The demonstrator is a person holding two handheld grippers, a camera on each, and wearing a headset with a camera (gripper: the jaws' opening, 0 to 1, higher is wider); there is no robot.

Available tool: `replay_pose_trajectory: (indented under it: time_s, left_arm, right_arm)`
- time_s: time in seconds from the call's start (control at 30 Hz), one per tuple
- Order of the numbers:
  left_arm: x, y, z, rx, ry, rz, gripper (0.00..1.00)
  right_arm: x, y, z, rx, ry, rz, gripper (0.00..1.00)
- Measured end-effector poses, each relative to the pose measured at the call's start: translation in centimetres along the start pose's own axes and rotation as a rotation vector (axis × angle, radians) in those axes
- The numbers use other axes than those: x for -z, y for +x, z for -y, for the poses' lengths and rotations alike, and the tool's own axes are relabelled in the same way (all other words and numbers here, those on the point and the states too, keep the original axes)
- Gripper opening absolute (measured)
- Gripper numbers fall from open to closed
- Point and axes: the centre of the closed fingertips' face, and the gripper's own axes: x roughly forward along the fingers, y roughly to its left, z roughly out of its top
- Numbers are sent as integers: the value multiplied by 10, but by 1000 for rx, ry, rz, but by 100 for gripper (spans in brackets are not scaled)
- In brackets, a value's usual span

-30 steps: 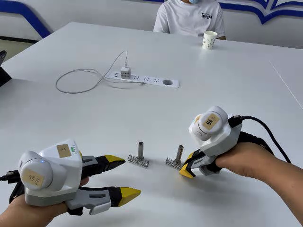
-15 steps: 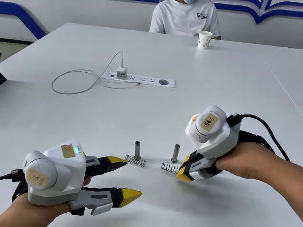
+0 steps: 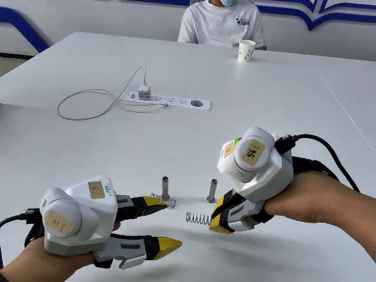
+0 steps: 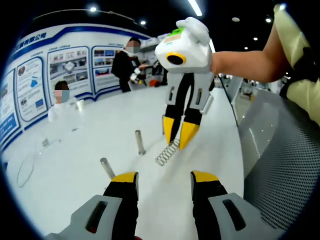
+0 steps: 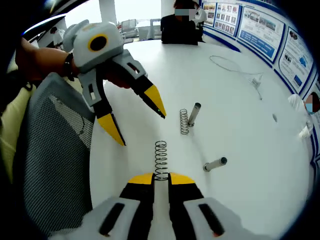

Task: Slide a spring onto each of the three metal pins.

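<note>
- The right gripper [image 3: 218, 222], white-bodied with black jaws and yellow tips, sits right of centre in the head view. Its jaws are pressed together on one end of a thin coiled metal spring [image 3: 198, 218].
- That spring pokes out leftward from the yellow tips, close to the white table [image 3: 282, 117]. Whether it touches the surface, I can't tell.
- Just above the held coil stands a short grey metal pin [image 3: 212, 190], upright, close beside the right gripper's tips.
- In the right gripper view the same coil runs straight up from the clamped tips at bottom centre.
- A second grey metal pin [image 3: 165, 187] stands upright to the left, apart from the first, with a second coiled spring [image 3: 164, 201] lying at its foot.
- The left gripper [image 3: 163, 224] is at the lower left with jaws spread wide and nothing between them. Its upper tip is just beside the lying spring.
- Far up the table are a white power strip [image 3: 167, 101], a looping white cable [image 3: 88, 100] and a paper cup [image 3: 246, 50]. A seated person in a white T-shirt [image 3: 220, 23] is at the top edge.
</note>
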Motion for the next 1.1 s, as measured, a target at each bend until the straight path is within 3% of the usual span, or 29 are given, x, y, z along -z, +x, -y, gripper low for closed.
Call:
replay_pose_trajectory:
  time_s: [0.7,0.9,1.1]
  left_arm:
    - [-3,8,22,79,123,-13,22]
    - [-5,9,25,87,140,-6,14]
    - [-4,8,25,86,144,-9,13]
  right_arm:
    - [-11,-1,-30,-84,-100,-54,11]
    - [-13,-4,-33,-90,-111,-61,11]
    - [-19,-9,-35,-82,-120,-52,12]
